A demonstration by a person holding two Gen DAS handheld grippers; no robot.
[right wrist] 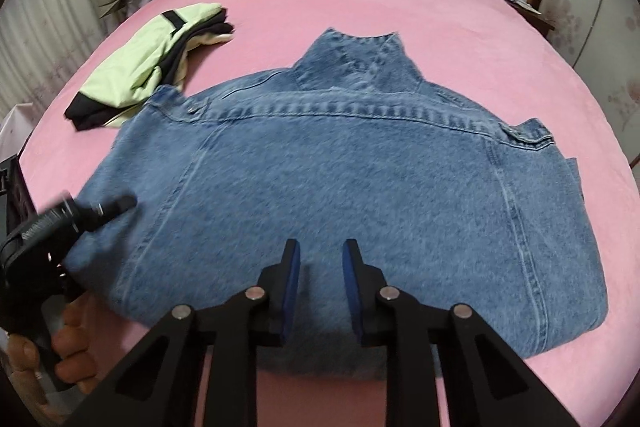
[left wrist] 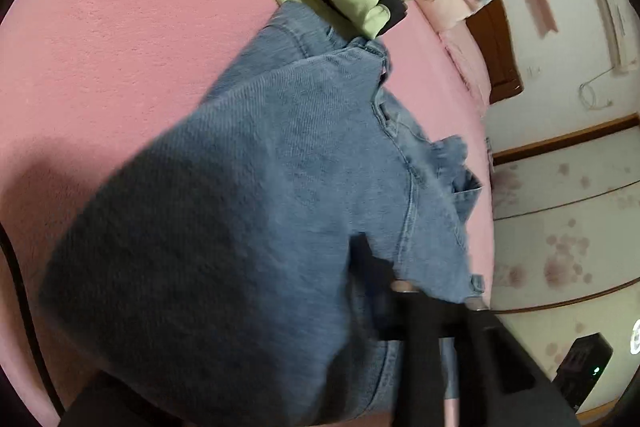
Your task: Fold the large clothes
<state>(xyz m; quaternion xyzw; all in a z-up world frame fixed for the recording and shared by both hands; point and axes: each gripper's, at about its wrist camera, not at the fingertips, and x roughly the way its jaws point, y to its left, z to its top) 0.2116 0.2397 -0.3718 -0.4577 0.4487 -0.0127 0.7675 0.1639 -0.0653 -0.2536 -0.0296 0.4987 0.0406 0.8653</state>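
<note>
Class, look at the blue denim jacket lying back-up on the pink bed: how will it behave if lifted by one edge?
The blue denim jacket is thick cloth lying flat, so it will probably drape, not hold shape. Its heavy seams suggest it is weighty for a garment. Its coarse weave should grip the pink bedsheet, so it will likely drag.

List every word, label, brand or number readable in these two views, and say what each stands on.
None can be read for certain.
Left tongs: pale lettering on the black body, too blurred to read.
Black device at the edge of the left wrist view: faint markings, unreadable.
Denim jacket: no label shows.
Green and black garment: no print shows.
</note>
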